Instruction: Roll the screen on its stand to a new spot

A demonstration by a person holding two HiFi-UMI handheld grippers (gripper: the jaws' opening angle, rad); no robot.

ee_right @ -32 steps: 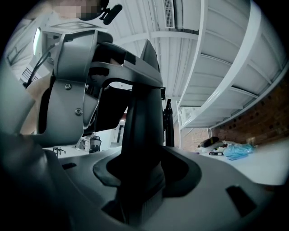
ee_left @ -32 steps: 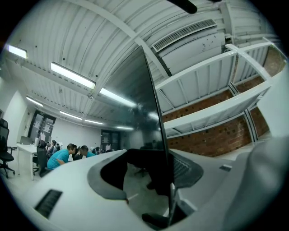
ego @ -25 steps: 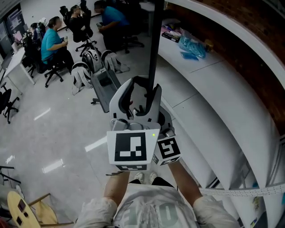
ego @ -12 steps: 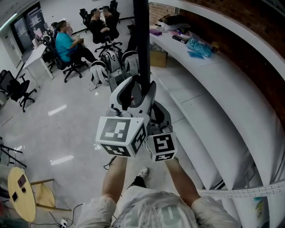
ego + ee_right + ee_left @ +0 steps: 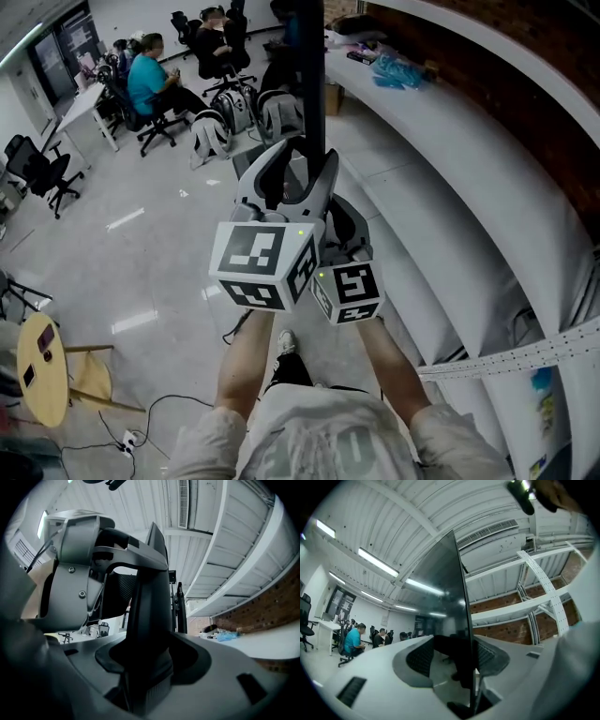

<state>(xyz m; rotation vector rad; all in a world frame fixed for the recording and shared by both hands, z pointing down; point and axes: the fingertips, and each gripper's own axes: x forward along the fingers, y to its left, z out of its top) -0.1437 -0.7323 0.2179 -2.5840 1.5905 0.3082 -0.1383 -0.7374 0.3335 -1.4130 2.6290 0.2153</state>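
The screen (image 5: 309, 84) appears edge-on in the head view, as a black upright bar rising past the top of the picture. My left gripper (image 5: 305, 161), white with a marker cube, has its jaws on either side of that edge. In the left gripper view the dark glossy screen (image 5: 440, 592) fills the gap of the left gripper (image 5: 454, 656). My right gripper (image 5: 339, 225) sits just below and to the right, mostly hidden by the left one. The right gripper view has the right gripper (image 5: 150, 653) closed around the screen's dark edge (image 5: 150, 597), with the left gripper (image 5: 70, 573) above.
A long white curved counter (image 5: 450, 159) runs along the right under a brick wall, with a blue bag (image 5: 398, 70) on it. People (image 5: 150, 80) sit at desks at the upper left, with backpacks (image 5: 211, 131) on the floor. A round wooden table (image 5: 42, 366) and cables (image 5: 141, 427) lie lower left.
Both grippers stay on the screen's edge. The room behind has shifted: the seated people and backpacks have moved right and up in the picture, and the screen's edge now stands straighter.
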